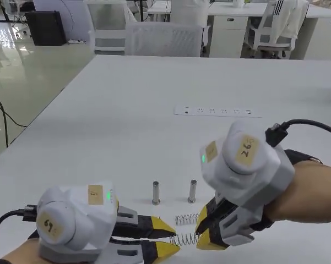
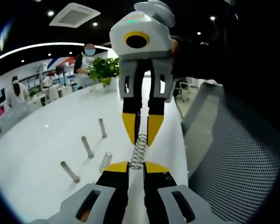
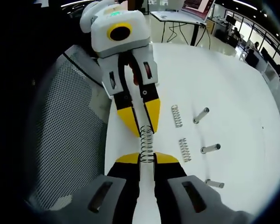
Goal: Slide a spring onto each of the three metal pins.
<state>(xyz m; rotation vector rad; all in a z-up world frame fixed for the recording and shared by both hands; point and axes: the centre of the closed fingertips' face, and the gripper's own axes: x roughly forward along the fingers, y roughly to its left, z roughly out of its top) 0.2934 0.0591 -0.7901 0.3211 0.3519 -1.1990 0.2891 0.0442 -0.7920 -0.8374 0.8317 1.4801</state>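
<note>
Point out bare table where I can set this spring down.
Widest free patch: bare table between the power strip and the pins, running on to the left edge. Crowded: the near edge, where the left gripper and right gripper both pinch one spring, with a loose spring and the pins just beyond.

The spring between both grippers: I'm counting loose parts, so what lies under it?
Bare white table shows under the spring; two loose springs and the pins lie beside it. Its ends are hidden within the jaws of the left gripper and right gripper.
</note>
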